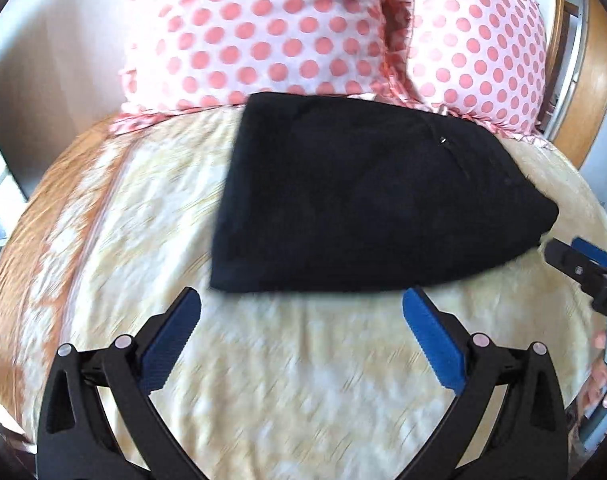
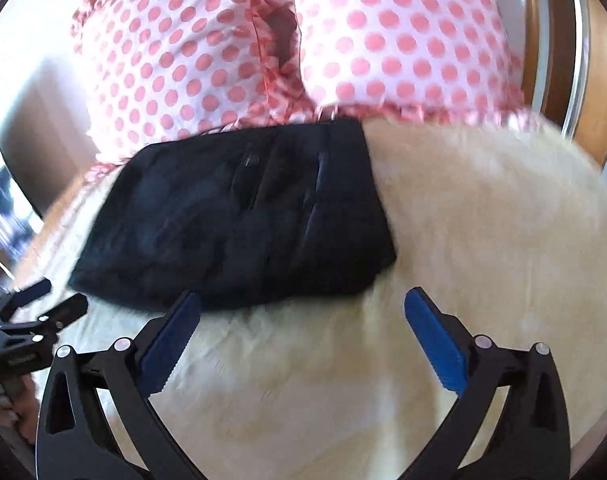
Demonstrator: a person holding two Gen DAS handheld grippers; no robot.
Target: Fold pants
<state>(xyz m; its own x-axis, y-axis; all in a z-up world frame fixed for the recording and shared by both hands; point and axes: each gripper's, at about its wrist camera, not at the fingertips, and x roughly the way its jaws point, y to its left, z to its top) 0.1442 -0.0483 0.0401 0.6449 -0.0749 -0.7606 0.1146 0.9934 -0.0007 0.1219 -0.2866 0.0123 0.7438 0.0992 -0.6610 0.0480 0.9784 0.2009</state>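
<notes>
Left gripper (image 1: 301, 308) and right gripper (image 2: 301, 308): both spread wide, holding nothing. Black pants (image 1: 363, 200) lie folded compactly on the bed (image 1: 263, 380) just below the polka-dot pillows (image 1: 263, 28). Folding looks essentially complete.

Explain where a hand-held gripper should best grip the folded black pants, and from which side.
Probably the near folded edge of the black pants: it lies flat on the bedspread facing both open grippers, while the pillows crowd the far edge.
</notes>
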